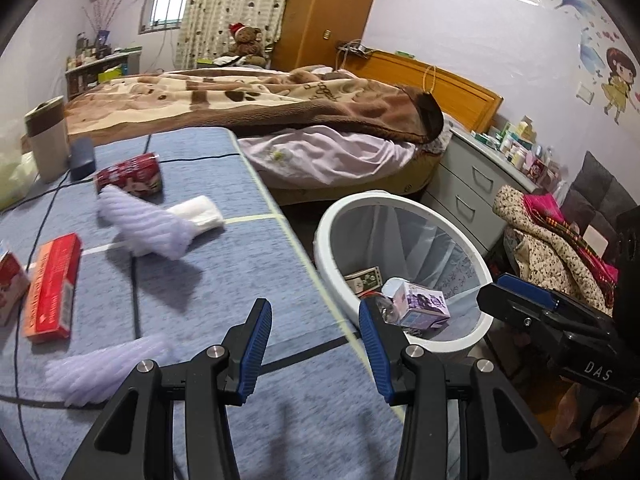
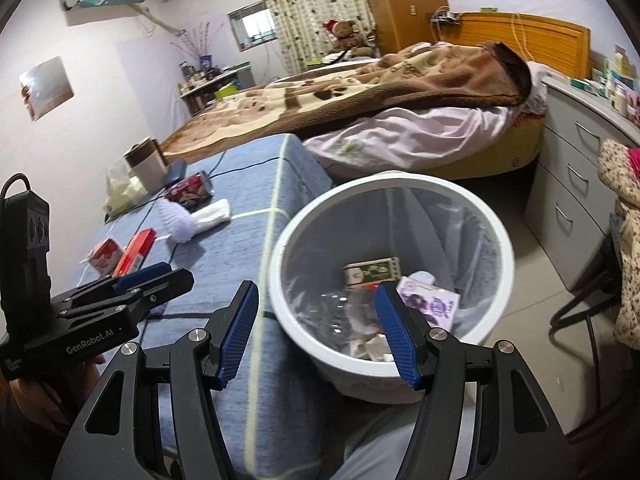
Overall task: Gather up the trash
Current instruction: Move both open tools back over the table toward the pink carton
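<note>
Trash lies split: a purple carton and a green box already sit in the white bin beside my counter, while a red box and red can wait there. Left gripper and right gripper hold nothing, fingers apart. Next, I judge, comes reaching for the red box.

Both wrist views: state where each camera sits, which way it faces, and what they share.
Left wrist: on the left gripper, angled down over the blue table's edge toward the bed; its empty fingers and the right gripper show.
Right wrist: on the right gripper, angled down at the white bin; its empty fingers and the left gripper show.
Shared: bin, table, bed.
</note>
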The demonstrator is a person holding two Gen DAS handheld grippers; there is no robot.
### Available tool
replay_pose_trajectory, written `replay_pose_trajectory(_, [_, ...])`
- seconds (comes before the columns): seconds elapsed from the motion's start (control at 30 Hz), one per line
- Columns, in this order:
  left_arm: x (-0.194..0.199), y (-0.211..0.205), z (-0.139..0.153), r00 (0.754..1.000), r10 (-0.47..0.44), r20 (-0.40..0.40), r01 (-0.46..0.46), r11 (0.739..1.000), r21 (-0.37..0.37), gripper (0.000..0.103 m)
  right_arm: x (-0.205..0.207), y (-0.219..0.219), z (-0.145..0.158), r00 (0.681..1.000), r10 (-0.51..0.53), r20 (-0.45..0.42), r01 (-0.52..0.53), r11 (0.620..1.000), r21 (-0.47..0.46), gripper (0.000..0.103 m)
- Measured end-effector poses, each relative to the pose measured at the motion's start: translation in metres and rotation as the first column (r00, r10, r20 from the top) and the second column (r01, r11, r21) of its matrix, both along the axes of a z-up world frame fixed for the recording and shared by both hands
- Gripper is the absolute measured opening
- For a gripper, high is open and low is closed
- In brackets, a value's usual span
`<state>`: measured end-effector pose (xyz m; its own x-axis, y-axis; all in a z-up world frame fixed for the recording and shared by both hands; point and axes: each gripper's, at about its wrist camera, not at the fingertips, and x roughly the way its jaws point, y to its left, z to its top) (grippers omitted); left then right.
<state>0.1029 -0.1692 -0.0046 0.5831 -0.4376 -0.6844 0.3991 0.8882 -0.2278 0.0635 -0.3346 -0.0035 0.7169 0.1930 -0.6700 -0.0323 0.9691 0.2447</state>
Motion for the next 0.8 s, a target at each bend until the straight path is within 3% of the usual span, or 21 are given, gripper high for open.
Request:
replay_pose_trajectory(0.47, [-0.014,0.062,0.004,0.991,0.132,0.030,-0.132,0.991,0.000,0.045,0.008,0.041,0.006,0.992,0.128,0.006,-0.128,0.992,-0.017,0.062])
replay_pose_trajectory(0.8, [-0.017,0.103,0.010,0.971,0.235,0.047,-0.235,0.972,-0.002,0.045,0.015,0.065,0.010,0.978,0.208,0.006,-0.208,0.978,-0.029,0.062])
